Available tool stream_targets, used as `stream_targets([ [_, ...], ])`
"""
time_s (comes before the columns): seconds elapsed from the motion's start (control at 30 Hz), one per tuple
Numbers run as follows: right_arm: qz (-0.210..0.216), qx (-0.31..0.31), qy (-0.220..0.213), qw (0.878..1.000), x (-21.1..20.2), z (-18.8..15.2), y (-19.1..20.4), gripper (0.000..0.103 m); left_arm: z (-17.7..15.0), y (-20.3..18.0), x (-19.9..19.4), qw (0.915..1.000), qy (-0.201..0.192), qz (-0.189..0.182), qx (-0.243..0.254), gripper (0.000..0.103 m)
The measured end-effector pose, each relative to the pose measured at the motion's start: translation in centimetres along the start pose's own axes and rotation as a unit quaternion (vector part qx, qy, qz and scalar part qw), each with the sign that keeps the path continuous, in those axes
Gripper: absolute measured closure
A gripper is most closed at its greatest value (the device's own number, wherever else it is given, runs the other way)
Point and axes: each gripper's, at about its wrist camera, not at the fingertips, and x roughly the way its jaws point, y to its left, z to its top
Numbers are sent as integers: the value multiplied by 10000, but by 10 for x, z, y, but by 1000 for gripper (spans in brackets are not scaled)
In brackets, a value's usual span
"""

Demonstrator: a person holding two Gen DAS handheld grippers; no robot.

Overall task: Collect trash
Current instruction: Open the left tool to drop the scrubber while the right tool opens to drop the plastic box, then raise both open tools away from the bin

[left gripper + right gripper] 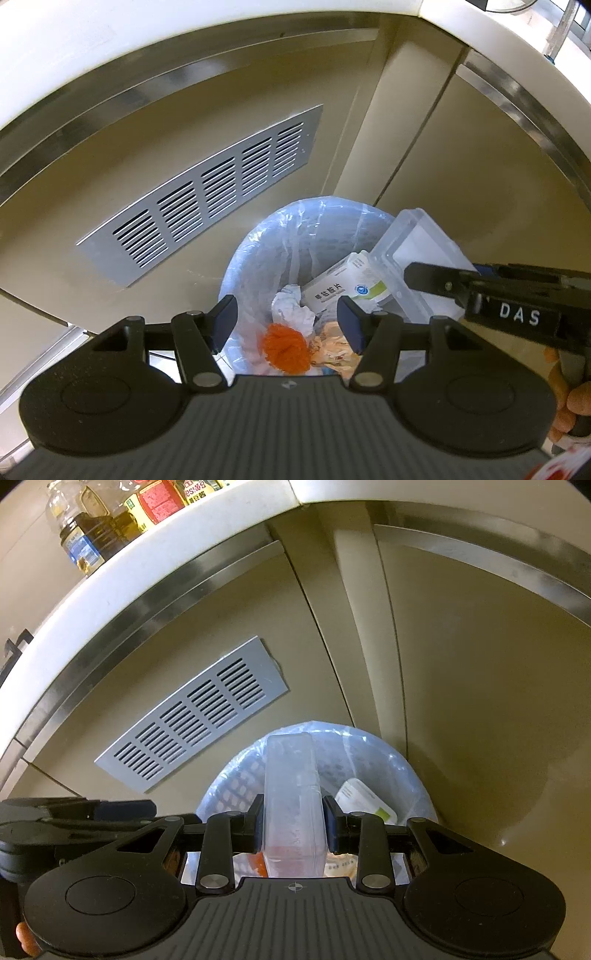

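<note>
Now we hold the right gripper (294, 821), pinching the clear plastic box (291, 794), over the lined bin (413, 775) before releasing, left gripper (287, 322) spread empty.

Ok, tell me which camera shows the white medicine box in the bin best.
The left wrist view: the medicine box lies face-up among the trash, label visible. In the right wrist view only a corner shows beside the clear container held by the right hand-held gripper.
</note>
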Motion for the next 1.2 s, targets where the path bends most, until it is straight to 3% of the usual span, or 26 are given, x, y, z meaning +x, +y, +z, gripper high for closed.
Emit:
stream_targets([
  [0.33, 89, -41, 6, 10000, 12, 9, 3, 69, -2, 1, -8, 9999, 29, 99, -44, 47],
  [0.43, 91, -29, -47, 9999, 11, 10, 2, 45, -3, 0, -9, 9999, 41, 117, -66, 47],
  [0.47, 78, -51, -106, 9999, 9, 10, 3, 41, -3, 0, -9, 9999, 41, 120, -70, 47],
  [0.63, 49, -36, -80, 9999, 1, 9, 1, 38, -6, -4, -13, 9999, 47, 152, -64, 47],
  [0.77, -48, 43, -27, 10000, -12, 4, -7, 29, -10, -8, -19, 9998, 53, 189, -78, 47],
  [1.2, -247, -21, 160, 9996, -86, -17, -13, 26, -32, -33, -87, 9991, -294, 240, -176, 46],
])
